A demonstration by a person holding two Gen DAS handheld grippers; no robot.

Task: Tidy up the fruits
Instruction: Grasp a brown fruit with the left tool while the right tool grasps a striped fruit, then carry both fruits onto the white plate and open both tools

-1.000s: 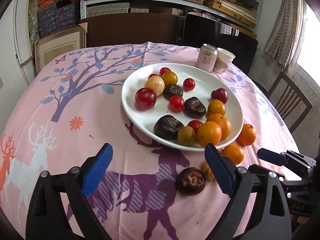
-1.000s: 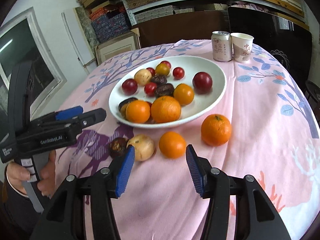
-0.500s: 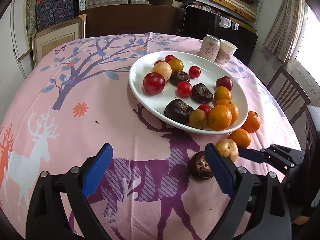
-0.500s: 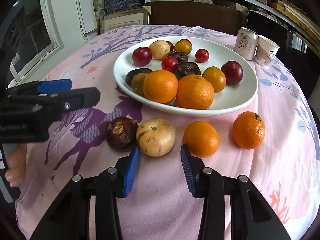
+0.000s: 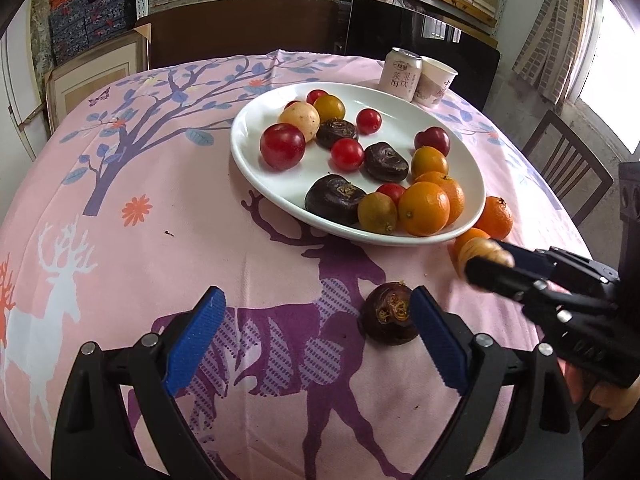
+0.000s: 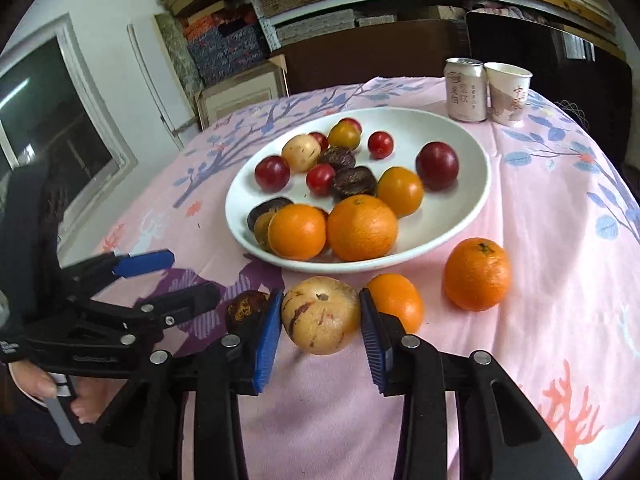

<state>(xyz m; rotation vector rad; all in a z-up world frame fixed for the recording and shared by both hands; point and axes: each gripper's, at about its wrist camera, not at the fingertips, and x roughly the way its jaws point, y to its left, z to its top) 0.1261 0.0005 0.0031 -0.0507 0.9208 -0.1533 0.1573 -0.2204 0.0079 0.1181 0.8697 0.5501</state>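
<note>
Right gripper (image 6: 320,326): jaws clamped on the pale speckled fruit (image 6: 320,315), dead centre between the pads, apparently just clear of the bench (image 6: 560,300). Dark wrinkled fruit (image 5: 390,312) tucked against the inner face of the right-hand pad of the left gripper (image 5: 316,342), jaws spread wide and empty, so nearer that hand. Two oranges (image 6: 476,274) just beyond. White plate (image 6: 460,216) straight ahead of the laden jaws, well within reach.

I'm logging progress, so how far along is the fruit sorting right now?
Done: most fruit already sits on the plate. In hand: the right claw is shut on the pale melon. Left: two oranges and a dark fruit on the cloth; the left claw is open beside that fruit.
</note>
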